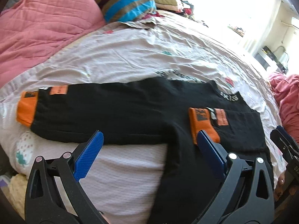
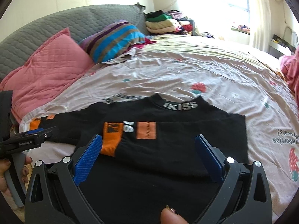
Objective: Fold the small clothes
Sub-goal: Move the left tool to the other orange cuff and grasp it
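Observation:
A small black long-sleeved top [image 1: 130,110] with orange cuffs lies flat on the bed; it also shows in the right wrist view [image 2: 168,149]. Its right sleeve is folded across the chest, orange cuff [image 1: 202,125] [image 2: 112,140] on the body. The left sleeve stretches out sideways, ending in an orange cuff [image 1: 26,108] [image 2: 34,124]. My left gripper [image 1: 149,138] is open, hovering over the top's lower left edge. My right gripper [image 2: 148,141] is open above the top's body and holds nothing. The right gripper also shows at the left wrist view's right edge [image 1: 284,141].
The bed has a pale printed sheet [image 1: 130,52] [image 2: 205,71]. A pink quilted pillow [image 2: 48,69] and a striped pillow [image 2: 114,39] lie at the head. Stacked folded clothes [image 2: 162,24] sit at the far side. A pink blanket [image 1: 287,100] is at the right.

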A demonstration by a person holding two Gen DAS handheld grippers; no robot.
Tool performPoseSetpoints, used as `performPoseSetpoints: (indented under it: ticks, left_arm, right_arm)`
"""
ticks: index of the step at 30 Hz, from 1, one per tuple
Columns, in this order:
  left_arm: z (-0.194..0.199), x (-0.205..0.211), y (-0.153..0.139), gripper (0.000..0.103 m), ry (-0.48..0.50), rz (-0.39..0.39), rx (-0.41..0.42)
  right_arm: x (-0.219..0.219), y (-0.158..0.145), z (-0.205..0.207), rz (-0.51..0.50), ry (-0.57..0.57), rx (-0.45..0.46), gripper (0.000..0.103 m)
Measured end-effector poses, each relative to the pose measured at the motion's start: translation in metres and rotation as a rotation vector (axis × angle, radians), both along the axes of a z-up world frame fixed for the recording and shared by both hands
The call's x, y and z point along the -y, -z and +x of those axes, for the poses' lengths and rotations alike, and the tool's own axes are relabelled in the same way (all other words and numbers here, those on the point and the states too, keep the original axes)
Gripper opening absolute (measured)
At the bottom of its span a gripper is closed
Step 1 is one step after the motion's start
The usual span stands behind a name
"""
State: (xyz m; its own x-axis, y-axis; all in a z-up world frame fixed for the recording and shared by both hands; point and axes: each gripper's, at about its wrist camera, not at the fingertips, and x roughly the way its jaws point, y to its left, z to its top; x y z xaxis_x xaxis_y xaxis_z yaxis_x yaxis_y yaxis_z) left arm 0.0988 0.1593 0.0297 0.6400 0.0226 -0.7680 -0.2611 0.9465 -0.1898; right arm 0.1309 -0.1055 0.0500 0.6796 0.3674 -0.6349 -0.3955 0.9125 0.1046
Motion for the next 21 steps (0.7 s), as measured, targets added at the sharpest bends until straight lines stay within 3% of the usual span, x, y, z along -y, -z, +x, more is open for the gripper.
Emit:
performPoseSetpoints:
  ticks: [21]
  left_arm:
    - [-0.031,-0.102,0.015,0.094,-0.249,-0.014,-0.002]
  right_arm:
    - [-0.122,0.015,-0.012,-0.052,-0.213,-0.022,0.098]
